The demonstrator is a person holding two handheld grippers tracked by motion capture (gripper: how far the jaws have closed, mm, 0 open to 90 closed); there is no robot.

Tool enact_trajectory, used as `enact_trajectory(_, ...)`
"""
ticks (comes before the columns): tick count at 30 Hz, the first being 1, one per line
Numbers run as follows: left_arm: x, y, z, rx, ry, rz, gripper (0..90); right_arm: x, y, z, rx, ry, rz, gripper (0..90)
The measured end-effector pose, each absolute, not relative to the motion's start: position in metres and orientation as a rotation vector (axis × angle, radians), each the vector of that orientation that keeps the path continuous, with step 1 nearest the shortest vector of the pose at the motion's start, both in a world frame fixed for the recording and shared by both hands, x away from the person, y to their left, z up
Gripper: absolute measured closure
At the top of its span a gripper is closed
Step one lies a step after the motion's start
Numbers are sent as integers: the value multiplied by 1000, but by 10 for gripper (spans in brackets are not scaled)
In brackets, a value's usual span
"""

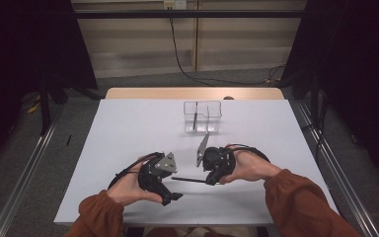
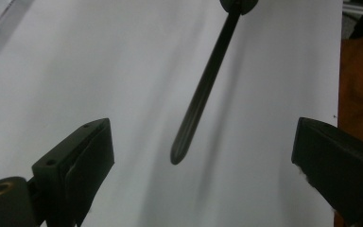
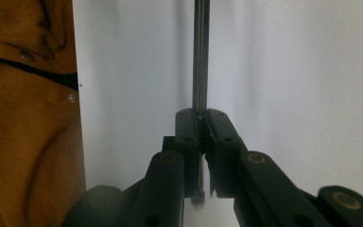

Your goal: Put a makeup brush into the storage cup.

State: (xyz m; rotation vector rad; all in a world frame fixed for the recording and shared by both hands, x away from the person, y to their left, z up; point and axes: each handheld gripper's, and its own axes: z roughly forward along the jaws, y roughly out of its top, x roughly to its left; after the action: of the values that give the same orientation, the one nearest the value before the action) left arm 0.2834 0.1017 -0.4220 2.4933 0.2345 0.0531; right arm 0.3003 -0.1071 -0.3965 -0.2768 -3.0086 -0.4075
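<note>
White table point(image 1: 128, 128), dark-curtained room. Your right gripper point(image 1: 208, 181) pinched a thin black rod point(image 1: 187, 179) between closed jaws, holding it level above the near edge; your left gripper point(image 1: 173, 197), jaws spread and empty, faced the rod's free tip point(image 2: 177, 156). Step, as judged: hand-over. Next, close the left jaws squarely on the tip. A clear divided container point(image 1: 203, 117) stood toward the far edge.

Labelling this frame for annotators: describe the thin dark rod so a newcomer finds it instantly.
Start at the white table and go to its near edge, between the two hands. The right gripper is shut on one end of the thin dark rod, which points toward the open left gripper. Unlike the clear bin behind, it is slim and black.
</note>
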Motion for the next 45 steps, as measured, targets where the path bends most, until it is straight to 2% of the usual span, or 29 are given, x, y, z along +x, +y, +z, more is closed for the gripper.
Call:
enact_trajectory(2,284,100,-422,2508,241,55,64,301,-106,-398,-260,-3015,-428,839)
enact_trajectory(11,290,96,-416,2524,248,3,186,301,-105,-398,-243,-3010,-422,839)
enact_trajectory(13,292,94,-417,2535,247,-29,259,301,-105,-398,-242,-3004,-417,839)
enact_trajectory(17,295,93,-419,2547,257,-35,304,301,-103,-399,-245,-3002,-422,839)
enact_trajectory(19,297,93,-419,2544,254,-53,387,300,-102,-399,-244,-3001,-419,839)
enact_trajectory(34,300,91,-422,2555,195,-66,632,300,-99,-401,-226,-3012,-427,839)
enact_trajectory(45,300,86,-422,2560,170,-91,719,300,-97,-405,-207,-3003,-445,839)
